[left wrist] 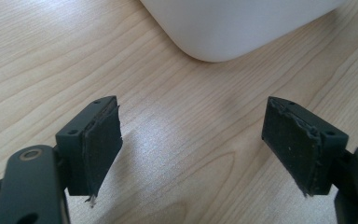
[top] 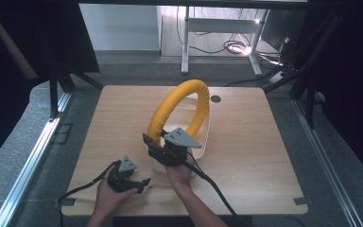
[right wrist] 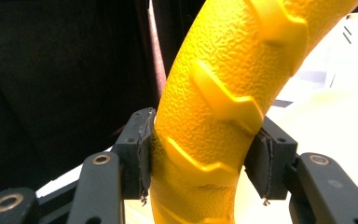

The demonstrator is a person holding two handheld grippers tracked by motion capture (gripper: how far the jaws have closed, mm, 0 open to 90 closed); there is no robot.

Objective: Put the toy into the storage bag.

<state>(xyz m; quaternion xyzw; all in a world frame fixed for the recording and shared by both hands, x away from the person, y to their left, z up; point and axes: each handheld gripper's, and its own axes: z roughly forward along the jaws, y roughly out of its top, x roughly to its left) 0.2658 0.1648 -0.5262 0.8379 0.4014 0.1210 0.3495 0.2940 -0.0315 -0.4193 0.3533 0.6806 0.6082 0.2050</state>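
**Yellow ring clamped in right gripper above white tray**

Left gripper (top: 144,182): lay low over the near left part of the wooden table (top: 246,142), held in the person's left hand (top: 108,193). Jaws stood wide apart with bare wood between them. Pads (left wrist: 100,147) were black rubber, frayed at the edges. A rounded corner of the white tray (left wrist: 223,28) lay just ahead of the jaws, not touching them; the rest of the tray ran past the top edge of the left gripper view.

Right gripper (top: 158,150): held in the right hand (top: 179,172), grey three-cornered plate on top, cable trailing toward the near edge. Jaws were closed on the near lower part of the yellow ring (top: 182,111), one pad on each side.

Yellow ring: stood upright, arching up and away over the tray. Surface was pebbled, with raised angular ribs. Its lowest portion was hidden behind the gripper; contact with the tray could not be determined.

White tray: smooth, rounded rim, mid-table, partly covered by ring and gripper.
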